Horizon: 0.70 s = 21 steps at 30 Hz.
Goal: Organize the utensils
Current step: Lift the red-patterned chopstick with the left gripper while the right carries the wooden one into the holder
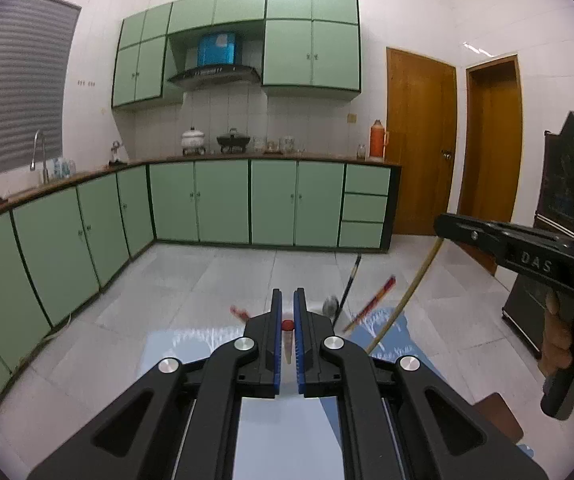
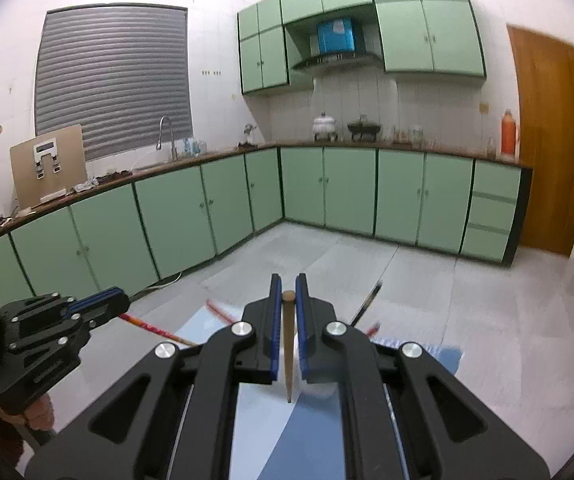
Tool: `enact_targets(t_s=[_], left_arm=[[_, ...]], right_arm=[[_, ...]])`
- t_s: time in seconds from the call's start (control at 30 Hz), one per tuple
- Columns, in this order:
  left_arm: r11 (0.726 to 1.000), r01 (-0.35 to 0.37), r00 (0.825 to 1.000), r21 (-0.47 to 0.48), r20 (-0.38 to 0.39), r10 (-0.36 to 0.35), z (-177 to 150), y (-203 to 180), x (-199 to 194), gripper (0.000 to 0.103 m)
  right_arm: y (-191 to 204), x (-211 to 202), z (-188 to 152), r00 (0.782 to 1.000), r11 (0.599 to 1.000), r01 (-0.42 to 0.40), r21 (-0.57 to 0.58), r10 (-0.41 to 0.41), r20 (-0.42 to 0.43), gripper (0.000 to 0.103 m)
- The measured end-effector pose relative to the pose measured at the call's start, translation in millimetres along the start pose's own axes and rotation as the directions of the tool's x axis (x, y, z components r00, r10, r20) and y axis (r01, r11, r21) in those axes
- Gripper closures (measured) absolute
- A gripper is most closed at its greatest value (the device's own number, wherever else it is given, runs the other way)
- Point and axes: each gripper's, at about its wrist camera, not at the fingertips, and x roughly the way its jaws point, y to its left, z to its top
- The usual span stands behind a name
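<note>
My left gripper (image 1: 287, 304) is shut on a red-tipped chopstick (image 1: 287, 340) that points back toward the camera; it also shows in the right wrist view (image 2: 99, 304) with the red chopstick (image 2: 155, 330) hanging from it. My right gripper (image 2: 288, 292) is shut on a brown wooden chopstick (image 2: 288, 344); in the left wrist view (image 1: 447, 224) the yellowish stick (image 1: 415, 288) hangs down from it. Both are held above a blue and white mat (image 1: 391, 328). A red chopstick (image 1: 371, 304) and a black-handled utensil (image 1: 347, 288) lie at the mat's far edge.
Green kitchen cabinets (image 1: 223, 200) line the far and left walls under a brown counter (image 2: 223, 154) with pots and an orange thermos (image 1: 377, 140). Wooden doors (image 1: 421, 144) stand at the right. A grey tiled floor (image 2: 487, 320) lies beyond the mat.
</note>
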Motion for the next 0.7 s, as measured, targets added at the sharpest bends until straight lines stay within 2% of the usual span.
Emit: enact_targets(t_s=[0.17, 0.33, 0.5, 0.7], left_arm=[[1.0, -0.005, 0.999, 0.029, 0.04, 0.003, 26.0, -2.8, 9.2, 0.098], [1.0, 0.014, 1.0, 0.022, 0.017, -0.015, 39.6, 1.1, 37.4, 0.098], [1.0, 0.027, 0.999, 0.014, -0.043, -0.026, 41.9, 7.2, 74.1, 0.098], [0.999, 0.027, 0.994, 0.02, -0.105, -0.025, 36.6, 8.3, 112.9, 0.098]], right_arm=[[-10.3, 13.7, 29.0, 0.999, 1.0, 0.024, 0.0, -0.023, 0.037, 0.097], [-21.1, 37.8, 45.7, 0.997, 0.998, 0.055, -0.004, -0.055, 0.057, 0.097], [-33.5, 68.9, 44.5, 0.998, 0.998, 0.062, 0.008, -0.062, 0.02, 0.097], [-39.9, 103.0, 22.8, 0.997, 0.998, 0.052, 0.034, -0.05, -0.05, 0.097]])
